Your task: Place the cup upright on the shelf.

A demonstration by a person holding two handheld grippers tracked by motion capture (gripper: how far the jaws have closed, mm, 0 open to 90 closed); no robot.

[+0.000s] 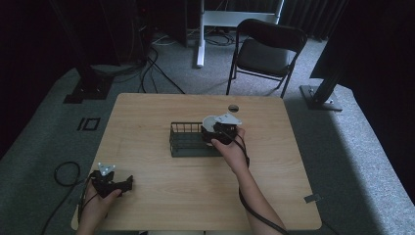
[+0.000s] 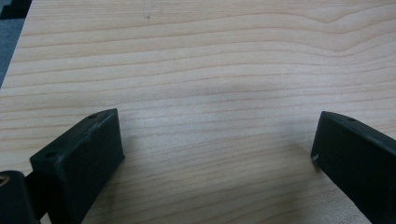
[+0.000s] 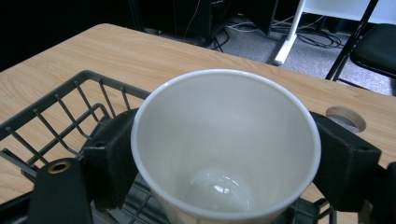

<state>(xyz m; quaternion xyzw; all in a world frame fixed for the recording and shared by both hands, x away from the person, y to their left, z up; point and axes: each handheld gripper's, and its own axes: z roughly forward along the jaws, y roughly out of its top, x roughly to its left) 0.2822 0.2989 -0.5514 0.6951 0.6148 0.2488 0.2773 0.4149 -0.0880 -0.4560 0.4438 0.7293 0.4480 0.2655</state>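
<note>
Right gripper (image 3: pixel 224 154) clamps the white paper cup (image 3: pixel 224 140) upright over the dark wire basket's (image 1: pixel 186 139) right end; squeeze harder and it buckles. Left gripper (image 2: pixel 215 154) gapes, idle.

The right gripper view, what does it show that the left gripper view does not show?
The right gripper view has a white cup held upright between the right gripper's jaws, above a dark wire basket, with a round hole in the table and a chair beyond. The left gripper view has the left gripper with jaws wide apart, nothing between them. Both show the wooden table.
</note>
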